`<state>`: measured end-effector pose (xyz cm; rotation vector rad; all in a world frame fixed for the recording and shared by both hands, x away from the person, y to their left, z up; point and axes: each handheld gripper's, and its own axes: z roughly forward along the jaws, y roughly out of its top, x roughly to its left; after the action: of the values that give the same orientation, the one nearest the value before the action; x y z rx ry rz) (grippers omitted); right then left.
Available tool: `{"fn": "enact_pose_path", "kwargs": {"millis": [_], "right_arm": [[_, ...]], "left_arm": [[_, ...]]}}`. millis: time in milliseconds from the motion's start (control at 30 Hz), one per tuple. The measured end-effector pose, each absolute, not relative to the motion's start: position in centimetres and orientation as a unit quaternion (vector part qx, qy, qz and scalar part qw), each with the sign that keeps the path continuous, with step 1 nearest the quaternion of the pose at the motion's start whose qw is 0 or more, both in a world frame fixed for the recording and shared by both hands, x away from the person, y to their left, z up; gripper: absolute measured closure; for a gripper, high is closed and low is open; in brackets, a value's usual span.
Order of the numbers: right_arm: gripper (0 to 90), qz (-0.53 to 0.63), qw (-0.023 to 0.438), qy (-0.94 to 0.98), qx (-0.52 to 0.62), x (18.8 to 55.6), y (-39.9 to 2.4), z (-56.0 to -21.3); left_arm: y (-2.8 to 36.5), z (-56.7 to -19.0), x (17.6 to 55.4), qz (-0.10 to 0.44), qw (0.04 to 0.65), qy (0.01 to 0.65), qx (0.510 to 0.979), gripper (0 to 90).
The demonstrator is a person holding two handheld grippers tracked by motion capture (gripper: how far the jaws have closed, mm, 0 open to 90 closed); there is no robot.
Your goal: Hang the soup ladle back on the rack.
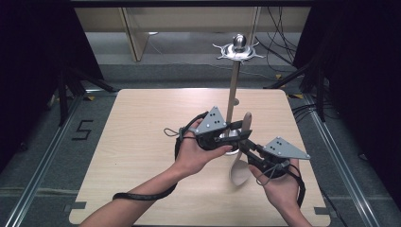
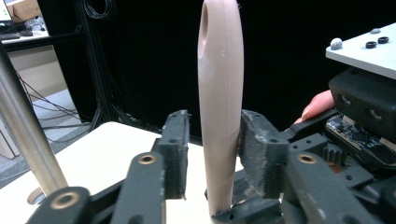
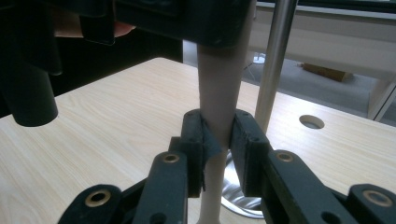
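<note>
one spoon [image 1: 242, 156], one metal stand [image 1: 235, 78], one table [image 1: 142, 142], two grippers, each in one hand

the spoon is a pale beige thing, smooth and matte, with a long flat handle that ends in a rounded tip with an oval hole through it, seen in the left gripper view [image 2: 219, 93]. it is held upright above the table just in front of the stand's base, bowl end down and handle tip up

the right gripper [image 1: 249, 152] has its jaws clenched on the handle low down; in the right gripper view [image 3: 217, 140] both black pads press the shaft from either side. the left gripper [image 1: 241, 131] sits higher on the same handle; its jaws are narrowed around it, the right pad touching, the left one with a thin gap, so i cannot tell if it truly grips

the stand is a slim brushed-metal pole with a round shiny base [image 3: 238, 191] and a spiked disc and ball on top. the table is light wood-grain with rounded corners and a round hole [image 3: 311, 122]
</note>
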<state>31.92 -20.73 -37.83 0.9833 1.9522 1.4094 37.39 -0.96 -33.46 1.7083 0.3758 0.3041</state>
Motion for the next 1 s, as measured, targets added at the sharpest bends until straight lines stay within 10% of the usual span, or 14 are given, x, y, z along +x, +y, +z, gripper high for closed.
{"fn": "enact_pose_path", "kwargs": {"millis": [233,500,1000], "right_arm": [[74.8,0.520,0.267,0.727,0.359,31.7,-20.3,-37.6],[52.5,0.512,0.277,0.737,0.345,30.9,-21.2,-38.0],[50.1,0.494,0.252,0.738,0.385,29.8,-24.8,-40.8]], "left_arm": [[-0.6,-33.1,37.3,0.127,0.630,0.149,0.751,73.2],[1.2,-32.4,39.0,0.119,0.622,0.139,0.762,73.3],[2.4,-29.5,42.0,0.096,0.624,0.080,0.771,73.2]]}}
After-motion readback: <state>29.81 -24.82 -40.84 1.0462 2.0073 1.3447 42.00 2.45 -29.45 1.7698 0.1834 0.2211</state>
